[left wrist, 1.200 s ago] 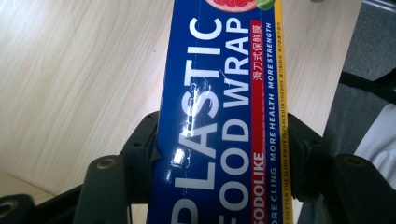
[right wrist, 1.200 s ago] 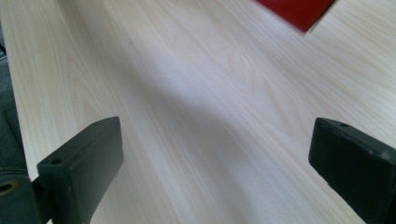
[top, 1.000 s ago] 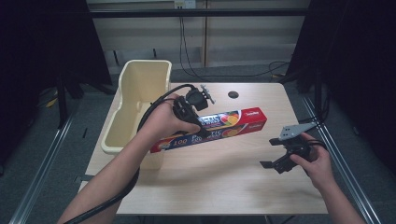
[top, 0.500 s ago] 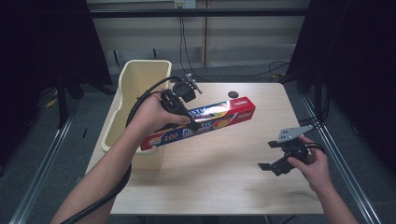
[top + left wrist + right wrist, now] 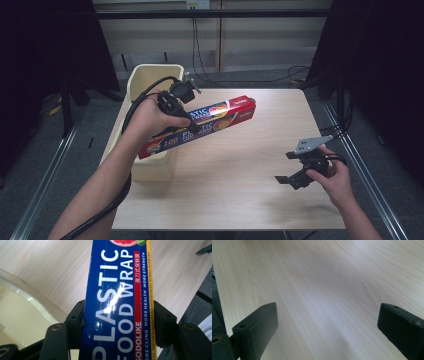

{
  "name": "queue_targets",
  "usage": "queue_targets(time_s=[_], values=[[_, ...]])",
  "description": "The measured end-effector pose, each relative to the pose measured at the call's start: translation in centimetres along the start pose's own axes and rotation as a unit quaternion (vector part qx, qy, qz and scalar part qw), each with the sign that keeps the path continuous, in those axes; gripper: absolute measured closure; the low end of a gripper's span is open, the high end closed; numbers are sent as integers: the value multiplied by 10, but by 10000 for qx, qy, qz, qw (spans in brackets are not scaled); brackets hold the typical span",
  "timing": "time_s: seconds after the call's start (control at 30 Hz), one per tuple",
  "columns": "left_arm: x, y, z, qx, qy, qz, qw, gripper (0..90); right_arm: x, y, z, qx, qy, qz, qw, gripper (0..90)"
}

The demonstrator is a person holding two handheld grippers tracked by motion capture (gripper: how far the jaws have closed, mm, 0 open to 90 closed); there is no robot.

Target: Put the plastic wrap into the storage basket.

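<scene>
- The plastic wrap box (image 5: 200, 126) hangs tilted in the air, its low end over the cream bin (image 5: 150, 80) at ten o'clock on the surface (image 5: 235, 190).
- My left claw (image 5: 182, 107) is clamped across the box's middle.
- Step in hand, I judge: carrying it to the bin; next I must lower it inside and let go.
- My right claw (image 5: 292, 172) idles at four o'clock, jaws wide apart over bare wood.
- The left gripper view reads the label and both pads (image 5: 76, 325) pressing; the high view gives the tilt.
</scene>
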State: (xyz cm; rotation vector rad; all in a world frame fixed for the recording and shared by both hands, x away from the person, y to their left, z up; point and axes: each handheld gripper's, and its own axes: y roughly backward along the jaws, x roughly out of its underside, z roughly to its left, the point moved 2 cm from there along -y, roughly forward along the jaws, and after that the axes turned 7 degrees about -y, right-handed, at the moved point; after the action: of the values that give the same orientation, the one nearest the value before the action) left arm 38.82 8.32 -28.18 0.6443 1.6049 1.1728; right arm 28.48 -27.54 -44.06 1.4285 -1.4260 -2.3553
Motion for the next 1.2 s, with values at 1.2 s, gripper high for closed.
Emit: queue_targets(time_s=[1.2], values=[[37, 34, 32, -564, 1142, 6, 9919, 403, 4, -8, 1, 27, 11, 73, 10000, 27]])
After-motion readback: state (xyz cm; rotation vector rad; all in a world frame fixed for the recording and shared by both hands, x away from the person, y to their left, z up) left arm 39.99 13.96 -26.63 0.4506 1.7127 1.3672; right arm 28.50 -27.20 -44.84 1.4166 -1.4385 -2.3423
